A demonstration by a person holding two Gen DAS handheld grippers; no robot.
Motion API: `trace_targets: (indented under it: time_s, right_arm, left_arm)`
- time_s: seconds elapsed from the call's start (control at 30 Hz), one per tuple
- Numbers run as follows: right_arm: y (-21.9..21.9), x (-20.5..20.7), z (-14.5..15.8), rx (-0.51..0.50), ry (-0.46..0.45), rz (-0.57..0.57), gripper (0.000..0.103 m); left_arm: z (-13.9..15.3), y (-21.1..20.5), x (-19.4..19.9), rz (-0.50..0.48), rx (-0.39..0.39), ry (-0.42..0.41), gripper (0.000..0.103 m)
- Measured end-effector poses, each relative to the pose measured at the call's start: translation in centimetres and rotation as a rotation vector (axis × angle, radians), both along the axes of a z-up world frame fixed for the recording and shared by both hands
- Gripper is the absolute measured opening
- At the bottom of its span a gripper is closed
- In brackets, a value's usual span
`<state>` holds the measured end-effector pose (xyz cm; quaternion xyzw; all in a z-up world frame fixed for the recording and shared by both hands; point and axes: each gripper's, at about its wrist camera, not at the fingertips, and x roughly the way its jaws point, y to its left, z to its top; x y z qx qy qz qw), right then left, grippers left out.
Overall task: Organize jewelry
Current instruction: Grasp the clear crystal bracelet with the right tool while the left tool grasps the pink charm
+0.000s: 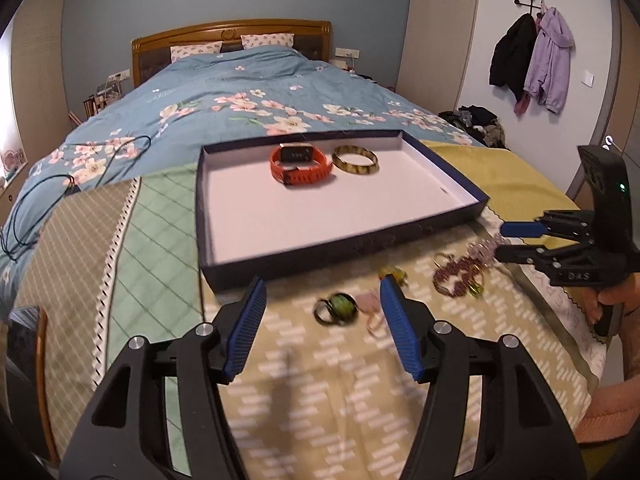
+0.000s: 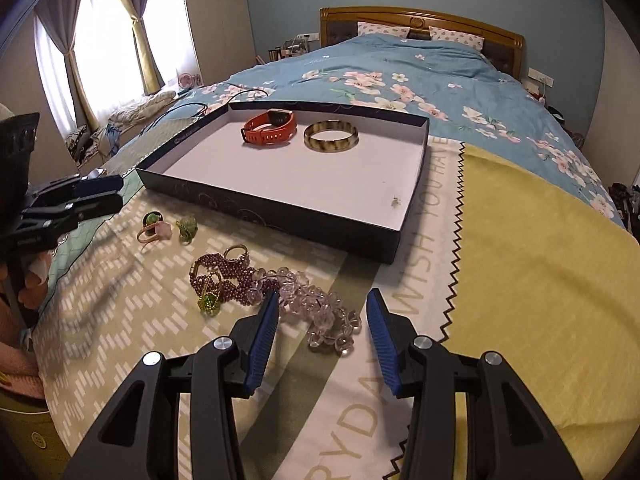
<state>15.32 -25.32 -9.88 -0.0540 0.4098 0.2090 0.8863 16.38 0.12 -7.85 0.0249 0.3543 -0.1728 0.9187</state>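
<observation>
Left wrist view blurs the rings between open tongs.

Daylight pours through the window at the left of the right wrist view and blows out to white between the curtains. The rest of the room is evenly, softly lit. Both views bend strongly at the edges, with black corners. In the left wrist view the rings and the near cloth are smeared by motion blur, while the box stays fairly sharp. A faint, soft shadow lies on the cloth below the rings. The right wrist view is sharper, blurring only toward its left edge.
</observation>
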Motion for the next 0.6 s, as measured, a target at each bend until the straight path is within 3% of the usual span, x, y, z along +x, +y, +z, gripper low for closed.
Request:
trace_targets:
  time_s: [0.13, 0.23, 0.33, 0.37, 0.6]
  right_arm:
    - [0.3, 0.0, -0.1, -0.004, 0.004, 0.011, 0.038]
    - [0.2, -0.1, -0.1, 0.008, 0.006, 0.021, 0.02]
    - [0.2, -0.4, 0.1, 0.019, 0.001, 0.025, 0.014]
    - [0.2, -0.5, 0.1, 0.027, 0.001, 0.027, 0.008]
    - [-0.3, -0.9, 1.9, 0.132, -0.019, 0.023, 0.008]
  left_arm:
    - [-0.6, -0.2, -0.6, 0.003, -0.007, 0.009, 0.059]
    - [-0.7, -0.1, -0.6, 0.006, -0.024, 0.021, 0.061]
    - [-0.5, -0.2, -0.8, 0.001, -0.028, 0.014, 0.061]
    - [-0.5, -0.2, -0.9, -0.002, -0.027, 0.013, 0.061]
    - [-0.4, -0.7, -1.2, -0.027, -0.032, 0.012, 0.061]
